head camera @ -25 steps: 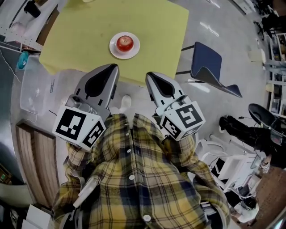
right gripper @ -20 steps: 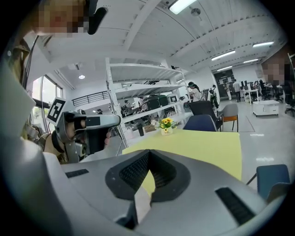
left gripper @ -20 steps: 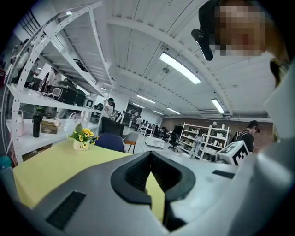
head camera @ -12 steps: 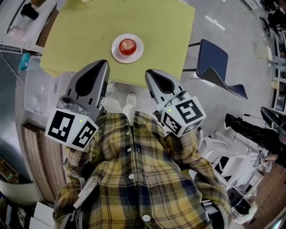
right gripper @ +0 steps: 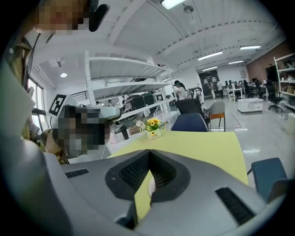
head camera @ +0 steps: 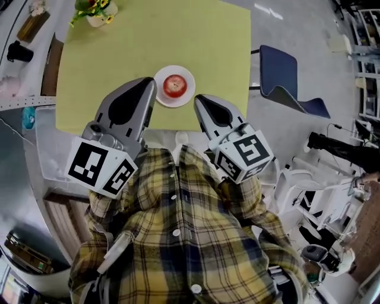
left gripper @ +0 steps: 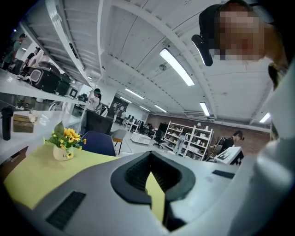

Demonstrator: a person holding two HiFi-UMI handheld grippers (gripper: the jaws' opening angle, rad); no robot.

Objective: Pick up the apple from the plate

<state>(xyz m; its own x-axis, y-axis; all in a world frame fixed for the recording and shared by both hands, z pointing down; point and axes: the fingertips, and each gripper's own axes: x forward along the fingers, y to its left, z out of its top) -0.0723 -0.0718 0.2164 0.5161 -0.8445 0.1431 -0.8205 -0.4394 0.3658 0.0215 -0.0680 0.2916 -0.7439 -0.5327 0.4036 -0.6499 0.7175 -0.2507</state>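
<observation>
Since a second ago, the apple (head camera: pixel 174 85) and its plate (head camera: pixel 175 103) lie nearer the two grippers in the head view, both grippers having come forward over the table's near edge.

- Apple: red, whole, alone at the middle of the plate. Untouched by either gripper.
- Plate: white, round, holds only the apple. It stands on the yellow-green table (head camera: pixel 119 53), close to the near edge.
- Left gripper (head camera: pixel 151 84): its tip is just left of the plate, beside the rim. Jaws are together and empty; only table top shows through the gap behind the tips. Its marker cube (head camera: pixel 102 168) sits near the body.
- Right gripper (head camera: pixel 199 101): its tip is just near and right of the plate. Jaws are together and empty. It has its own marker cube (head camera: pixel 244 155) at the rear.
- Both grippers point away from the person toward the table's far side, flanking the plate.
- Flower pot (head camera: pixel 95 8): white, with yellow flowers, at the table's far left corner.
- Blue chair (head camera: pixel 279 77): on the floor, right of the table.
- Plaid shirt (head camera: pixel 178 237): yellow and dark check, on the person, nearest of all.
</observation>
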